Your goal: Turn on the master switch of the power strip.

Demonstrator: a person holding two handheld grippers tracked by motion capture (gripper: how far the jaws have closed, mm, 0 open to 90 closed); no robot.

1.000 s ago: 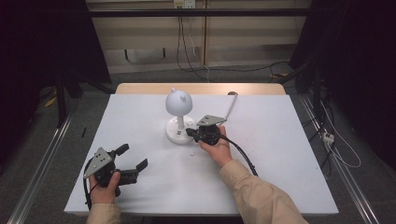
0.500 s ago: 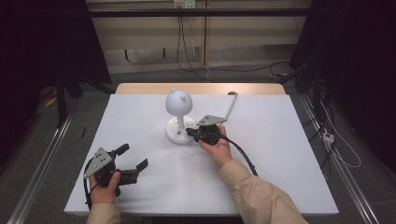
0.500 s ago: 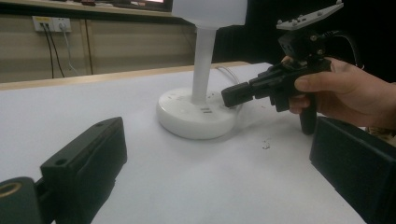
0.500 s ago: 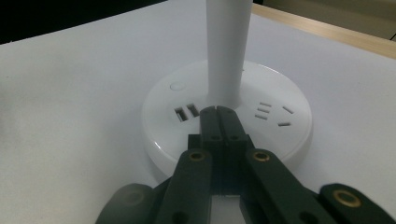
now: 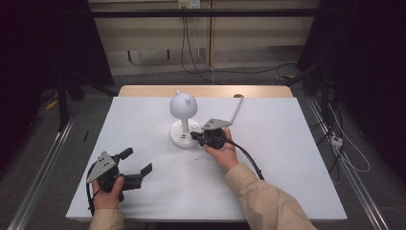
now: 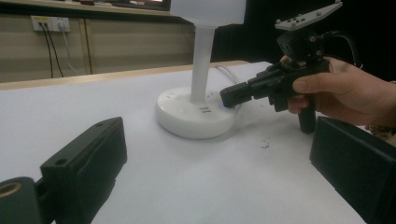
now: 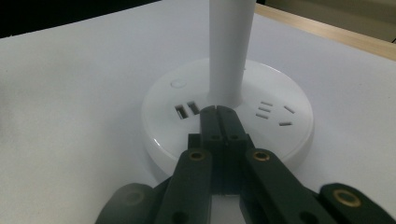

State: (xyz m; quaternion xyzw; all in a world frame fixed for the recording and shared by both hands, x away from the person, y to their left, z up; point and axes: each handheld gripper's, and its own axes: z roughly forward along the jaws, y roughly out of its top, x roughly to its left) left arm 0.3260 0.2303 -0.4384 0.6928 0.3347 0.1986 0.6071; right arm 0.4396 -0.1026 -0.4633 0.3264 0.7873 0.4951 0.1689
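Near the white-covered bench's [image 5: 287,163] middle, the right gripper [image 7: 218,110], jaws pressed together, rests tips on the white round-based dome lamp [image 5: 183,125], while the left gripper [image 5: 134,161] gapes near the front-left corner.

white dome-headed lamp [image 5: 184,117] mid white table [image 5: 287,158], right gripper [image 5: 195,136] tips at its round base, left gripper [image 5: 136,161] jaws spread, near-left corner

A lab-like recording space: a white-covered surface [image 5: 287,158] stands alone between black curtains [image 5: 43,43], with metal floor rails [image 5: 40,172], loose black cables [image 5: 191,43] and a wall power socket [image 5: 188,4] behind it on the beige panelled wall [image 5: 249,28].
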